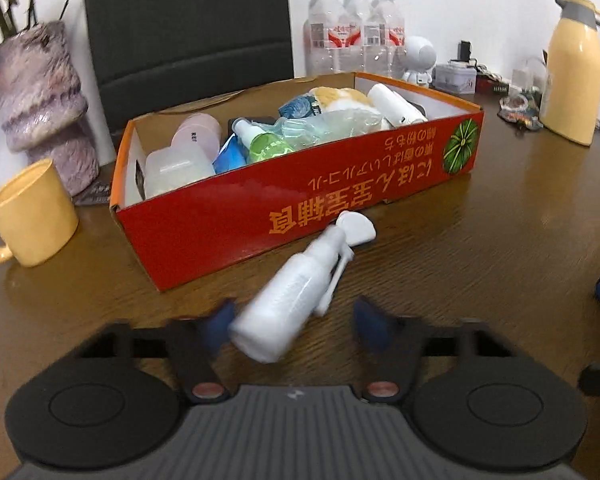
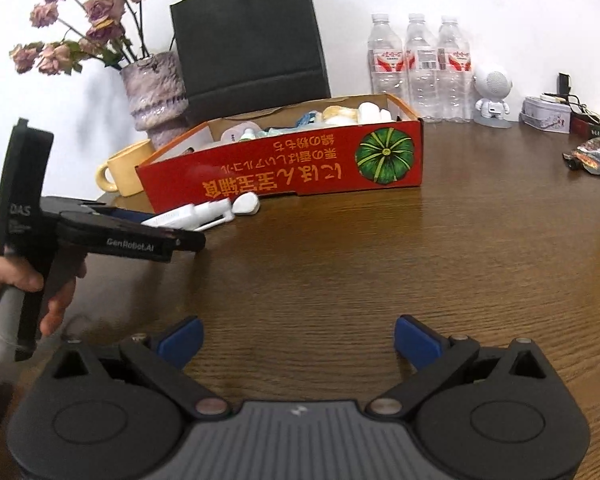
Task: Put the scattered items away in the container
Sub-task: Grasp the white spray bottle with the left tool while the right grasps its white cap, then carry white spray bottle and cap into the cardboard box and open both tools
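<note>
The white spray bottle point(image 1: 296, 292) lies on its side on the table point(image 1: 480, 248) just before the red box point(image 1: 292, 204). Its base sits between the spread, empty jaws of the left gripper point(image 1: 294, 318), its long axis slanting ahead and rightward toward the box. The right gripper point(image 2: 298, 338), likewise spread and empty, stands well apart, so the left is nearer.

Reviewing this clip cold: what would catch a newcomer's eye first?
The long red cardboard box with a pumpkin picture, mid-table and already crammed with bottles and packets. Right in front of it a white spray bottle lies on its side on the wooden table, its base between the open fingers of the left gripper.
</note>
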Available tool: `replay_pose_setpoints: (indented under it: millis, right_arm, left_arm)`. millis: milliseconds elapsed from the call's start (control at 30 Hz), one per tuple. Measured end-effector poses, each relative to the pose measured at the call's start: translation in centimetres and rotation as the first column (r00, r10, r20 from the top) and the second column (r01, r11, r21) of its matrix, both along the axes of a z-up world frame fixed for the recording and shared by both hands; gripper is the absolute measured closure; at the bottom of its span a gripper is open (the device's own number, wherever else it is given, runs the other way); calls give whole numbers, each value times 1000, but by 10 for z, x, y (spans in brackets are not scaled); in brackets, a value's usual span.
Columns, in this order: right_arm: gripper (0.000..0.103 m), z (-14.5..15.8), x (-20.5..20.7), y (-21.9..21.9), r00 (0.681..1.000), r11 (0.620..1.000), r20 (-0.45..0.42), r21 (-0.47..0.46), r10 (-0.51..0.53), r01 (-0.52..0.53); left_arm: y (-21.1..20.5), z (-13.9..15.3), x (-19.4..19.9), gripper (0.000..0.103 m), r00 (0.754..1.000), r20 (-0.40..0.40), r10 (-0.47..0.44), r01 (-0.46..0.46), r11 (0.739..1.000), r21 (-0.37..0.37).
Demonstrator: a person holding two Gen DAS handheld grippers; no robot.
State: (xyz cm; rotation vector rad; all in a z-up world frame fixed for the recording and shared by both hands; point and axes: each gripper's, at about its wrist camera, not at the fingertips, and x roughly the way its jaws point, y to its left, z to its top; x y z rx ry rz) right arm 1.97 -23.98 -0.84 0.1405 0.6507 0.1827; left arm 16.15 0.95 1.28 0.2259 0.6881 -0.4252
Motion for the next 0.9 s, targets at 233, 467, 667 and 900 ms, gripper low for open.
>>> replay_pose_setpoints:
  millis: [233,467,667,900]
  right_arm:
    - [5,29,41,0,998,995,-43,-85,52,-56]
    - [8,33,127,14,991,996,-93,7,91,-91]
    - [37,14,181,53,985,985,-125,-109,117,-131]
    - [74,7,175,63,991,978,-47,-161,124,-130]
  left_arm:
    - [4,9,-32,74,995,-27,96,-95,995,15]
    - [8,13,-43,44,994,18,106,-105,994,-17]
    - [17,6,-40,74,992,-25,123,-124,991,-48]
    - [24,8,-41,75,985,-25,169,-170,984,-54]
